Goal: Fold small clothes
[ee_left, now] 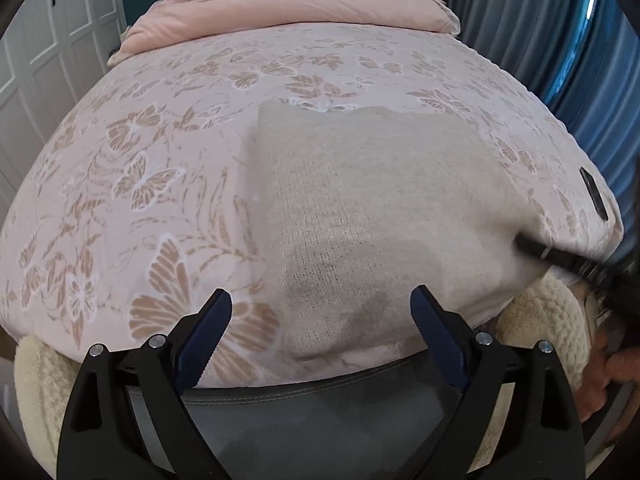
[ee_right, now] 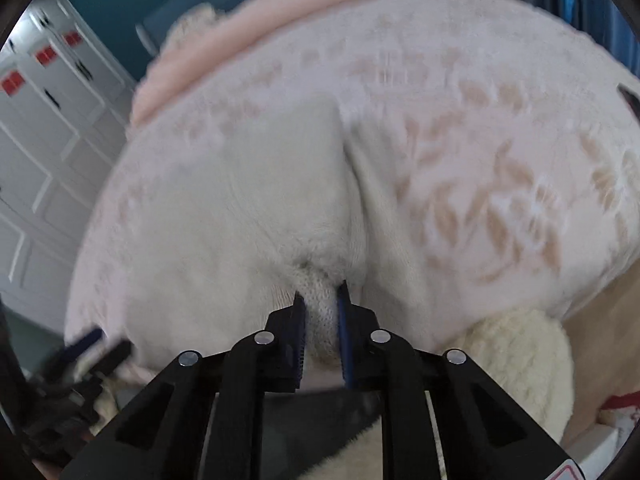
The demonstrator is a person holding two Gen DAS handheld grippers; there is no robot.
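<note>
A beige knitted garment (ee_left: 372, 208) lies spread on the pink butterfly-patterned bedspread (ee_left: 160, 160). My left gripper (ee_left: 320, 304) is open and empty, hovering above the garment's near edge. My right gripper (ee_right: 322, 300) is shut on a bunch of the garment's near right corner (ee_right: 320, 312); the cloth (ee_right: 248, 208) rises into a ridge from the pinch. The right gripper also shows in the left wrist view (ee_left: 560, 258) at the garment's right edge. The right wrist view is motion-blurred.
A folded pink quilt (ee_left: 288, 8) lies across the far end of the bed. A dark phone (ee_left: 594, 194) rests near the bed's right edge. Cream fleece (ee_right: 520, 360) hangs below the near edge. White cupboards (ee_right: 48, 140) stand left, blue curtains (ee_left: 560, 40) right.
</note>
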